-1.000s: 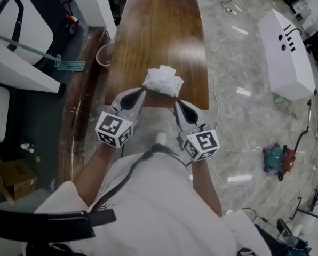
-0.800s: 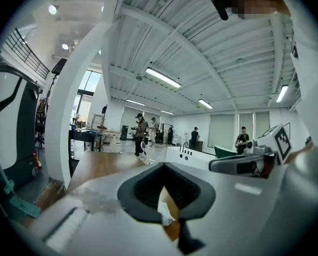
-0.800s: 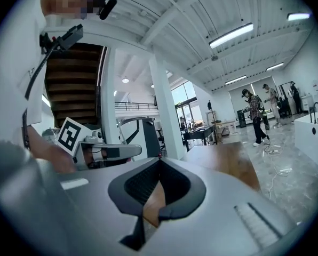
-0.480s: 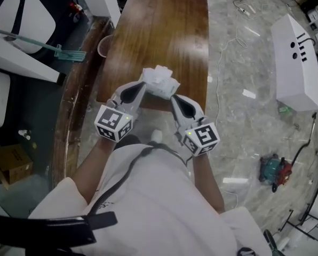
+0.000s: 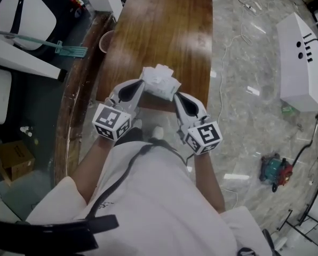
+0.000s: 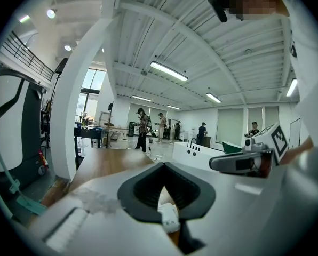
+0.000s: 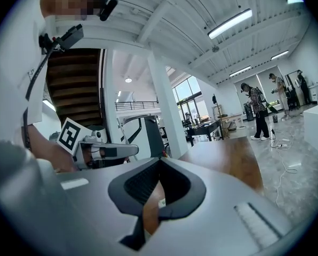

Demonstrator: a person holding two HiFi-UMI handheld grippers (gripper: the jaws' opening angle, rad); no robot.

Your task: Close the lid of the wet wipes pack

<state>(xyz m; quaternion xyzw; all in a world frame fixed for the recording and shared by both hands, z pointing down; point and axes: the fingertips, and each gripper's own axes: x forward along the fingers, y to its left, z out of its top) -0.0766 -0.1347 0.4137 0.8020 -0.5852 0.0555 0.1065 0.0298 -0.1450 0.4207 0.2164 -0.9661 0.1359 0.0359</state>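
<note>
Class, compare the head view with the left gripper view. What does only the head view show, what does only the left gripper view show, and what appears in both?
Only the head view shows the whole wet wipes pack at the near end of the wooden table, the marker cube on the left gripper, and a teal machine on the floor. Only the left gripper view shows ceiling lights and people standing far off. Both show the table, the right gripper and the long white box.
</note>
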